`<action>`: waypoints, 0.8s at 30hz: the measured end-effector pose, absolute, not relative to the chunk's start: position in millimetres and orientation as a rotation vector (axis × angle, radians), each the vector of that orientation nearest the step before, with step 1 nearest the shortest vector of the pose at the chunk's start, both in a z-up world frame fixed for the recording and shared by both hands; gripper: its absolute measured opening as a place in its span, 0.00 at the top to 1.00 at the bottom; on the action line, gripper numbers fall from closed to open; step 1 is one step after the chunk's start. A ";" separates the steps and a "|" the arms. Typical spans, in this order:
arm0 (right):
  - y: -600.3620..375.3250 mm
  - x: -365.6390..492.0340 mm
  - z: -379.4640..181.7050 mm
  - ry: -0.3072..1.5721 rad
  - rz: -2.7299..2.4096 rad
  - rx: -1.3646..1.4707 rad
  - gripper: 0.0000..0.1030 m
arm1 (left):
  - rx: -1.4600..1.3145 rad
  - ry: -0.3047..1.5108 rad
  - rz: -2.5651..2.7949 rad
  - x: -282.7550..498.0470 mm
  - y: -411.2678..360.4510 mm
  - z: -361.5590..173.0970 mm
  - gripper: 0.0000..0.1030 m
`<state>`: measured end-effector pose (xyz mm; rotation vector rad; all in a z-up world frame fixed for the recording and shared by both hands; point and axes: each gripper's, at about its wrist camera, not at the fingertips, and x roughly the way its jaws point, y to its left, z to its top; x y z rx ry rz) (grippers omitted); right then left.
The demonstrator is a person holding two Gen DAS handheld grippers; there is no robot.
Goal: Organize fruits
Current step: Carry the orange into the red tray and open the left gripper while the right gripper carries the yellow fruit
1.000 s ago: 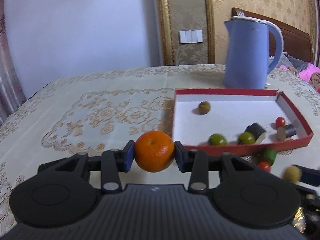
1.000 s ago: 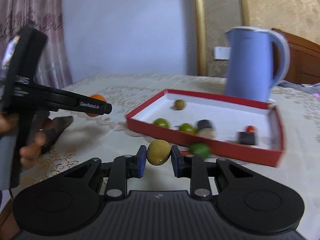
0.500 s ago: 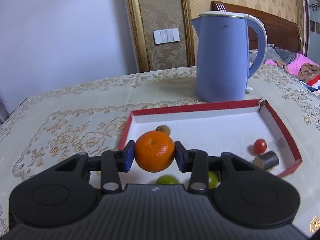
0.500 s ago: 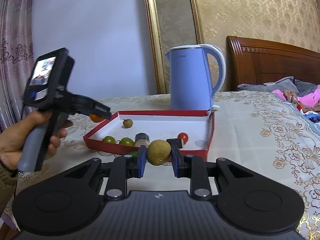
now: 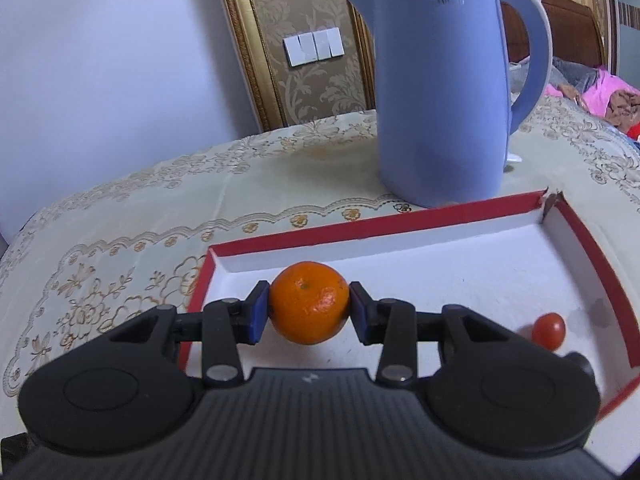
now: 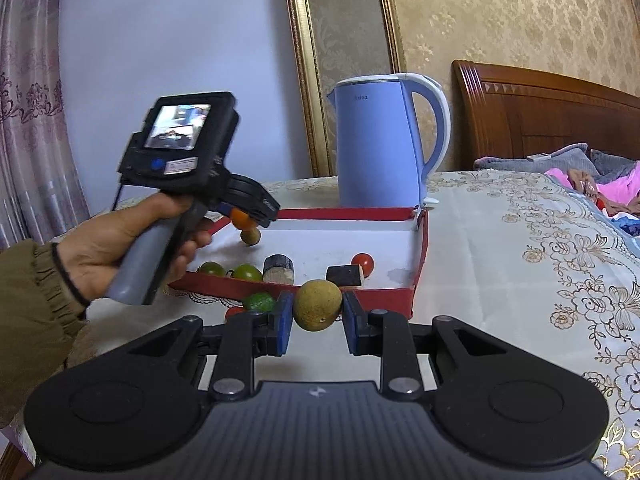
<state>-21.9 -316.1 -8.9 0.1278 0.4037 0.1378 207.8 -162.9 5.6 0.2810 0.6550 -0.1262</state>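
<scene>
My left gripper [image 5: 308, 310] is shut on an orange tangerine [image 5: 308, 302] and holds it above the left part of the red-rimmed white tray [image 5: 400, 224]. From the right wrist view the left gripper [image 6: 250, 214] hangs over the tray's far left corner, above a brown fruit [image 6: 250, 236]. My right gripper [image 6: 316, 316] is shut on a tan-brown round fruit [image 6: 318, 305], just before the tray's near wall [image 6: 384, 294]. In the tray lie green fruits [image 6: 247, 272], a cherry tomato [image 6: 362, 264] and dark cylinders [image 6: 279, 269].
A blue electric kettle [image 6: 384, 148] stands right behind the tray. A green fruit [image 6: 259, 302] and a red tomato [image 6: 234, 313] lie on the lace tablecloth [image 6: 520, 260] outside the tray's near wall. A bed with clothes [image 6: 592, 184] is at the right.
My left gripper moved forward with the tangerine, further over the tray and nearer the kettle. My right gripper came a little closer to the tray's near wall with its fruit.
</scene>
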 end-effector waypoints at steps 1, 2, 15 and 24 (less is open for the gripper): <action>-315.5 -21.6 -9.5 0.406 0.138 0.129 0.75 | 0.273 0.665 -0.127 211.8 -164.4 3.5 0.63; -314.7 -21.4 -10.3 0.409 0.139 0.129 0.75 | 0.269 0.674 -0.129 215.2 -166.0 1.6 0.62; -312.3 -15.0 -12.3 0.416 0.136 0.131 0.75 | 0.300 0.620 -0.108 201.3 -166.4 7.7 0.42; -303.6 2.3 -12.7 0.421 0.152 0.124 0.75 | 0.241 0.537 -0.078 145.0 -109.4 33.9 0.20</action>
